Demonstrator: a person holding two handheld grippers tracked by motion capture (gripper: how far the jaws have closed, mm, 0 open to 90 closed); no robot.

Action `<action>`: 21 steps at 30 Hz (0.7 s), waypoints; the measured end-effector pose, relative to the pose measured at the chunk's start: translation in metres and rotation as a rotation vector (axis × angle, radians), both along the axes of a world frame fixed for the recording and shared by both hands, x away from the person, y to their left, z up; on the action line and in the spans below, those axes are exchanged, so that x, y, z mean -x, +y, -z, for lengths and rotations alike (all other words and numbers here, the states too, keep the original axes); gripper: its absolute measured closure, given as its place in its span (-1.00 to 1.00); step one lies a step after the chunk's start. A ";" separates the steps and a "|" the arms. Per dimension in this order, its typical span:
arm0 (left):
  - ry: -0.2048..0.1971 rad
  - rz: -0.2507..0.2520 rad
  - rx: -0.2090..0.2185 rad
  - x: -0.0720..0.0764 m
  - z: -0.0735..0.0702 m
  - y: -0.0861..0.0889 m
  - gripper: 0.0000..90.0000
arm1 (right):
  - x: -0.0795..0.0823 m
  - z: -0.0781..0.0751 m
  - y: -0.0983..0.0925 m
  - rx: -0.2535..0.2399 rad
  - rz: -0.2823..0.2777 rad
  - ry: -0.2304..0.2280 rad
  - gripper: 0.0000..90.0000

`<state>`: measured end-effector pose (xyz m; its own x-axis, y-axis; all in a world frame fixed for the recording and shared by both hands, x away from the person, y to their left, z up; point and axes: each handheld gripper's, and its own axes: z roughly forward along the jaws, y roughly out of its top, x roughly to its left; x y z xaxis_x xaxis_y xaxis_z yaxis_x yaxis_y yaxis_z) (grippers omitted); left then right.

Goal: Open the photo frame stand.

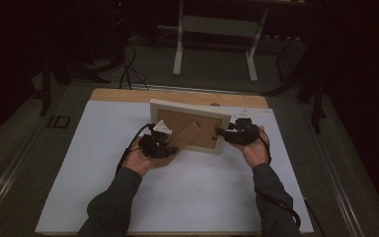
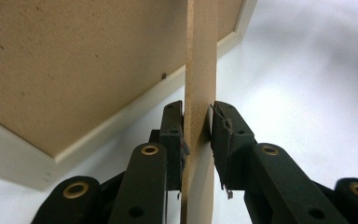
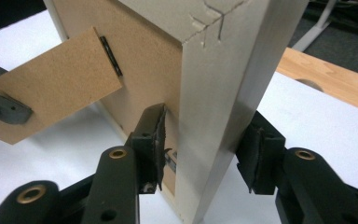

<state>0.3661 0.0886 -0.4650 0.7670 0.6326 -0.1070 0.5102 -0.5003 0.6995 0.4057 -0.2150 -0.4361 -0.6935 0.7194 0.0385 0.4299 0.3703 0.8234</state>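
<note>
A cream-white wooden picture frame with a brown fibreboard back [image 1: 190, 127] stands upright near the centre of the high view, its back turned toward the person, on a white sheet covering the table [image 1: 98, 163]. A brown fibreboard easel leg [image 1: 183, 138] swings out from the back, slanting down toward the lower left. The left gripper [image 1: 159, 146], just left of centre in the high view, has its jaws closed on the lower end of that leg; in the left gripper view the leg [image 2: 199, 116] runs up the middle of the frame as a thin edge with both black pads pressed against its faces, and the frame's back [image 2: 74, 70] fills the upper left. The right gripper [image 1: 237, 132], right of centre, has its jaws closed across the frame's right side rail; in the right gripper view the pale rail [image 3: 219, 116] sits between the two pads, both touching it.
</note>
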 end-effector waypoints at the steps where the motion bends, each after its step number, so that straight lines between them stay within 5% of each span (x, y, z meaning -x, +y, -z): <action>1: -0.003 -0.005 -0.001 0.000 0.000 0.000 0.68 | 0.001 0.000 0.001 0.010 0.004 -0.009 0.26; 8: -0.006 -0.025 0.013 -0.002 0.000 0.000 0.69 | 0.006 -0.001 0.009 0.073 0.016 -0.060 0.38; 21: -0.009 -0.010 0.016 0.006 0.004 0.002 0.67 | 0.017 -0.001 0.013 0.117 -0.004 -0.102 0.43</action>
<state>0.3605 0.0905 -0.4688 0.7618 0.6383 -0.1106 0.5089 -0.4841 0.7118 0.3887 -0.2023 -0.4355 -0.6926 0.7118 -0.1166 0.3443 0.4683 0.8138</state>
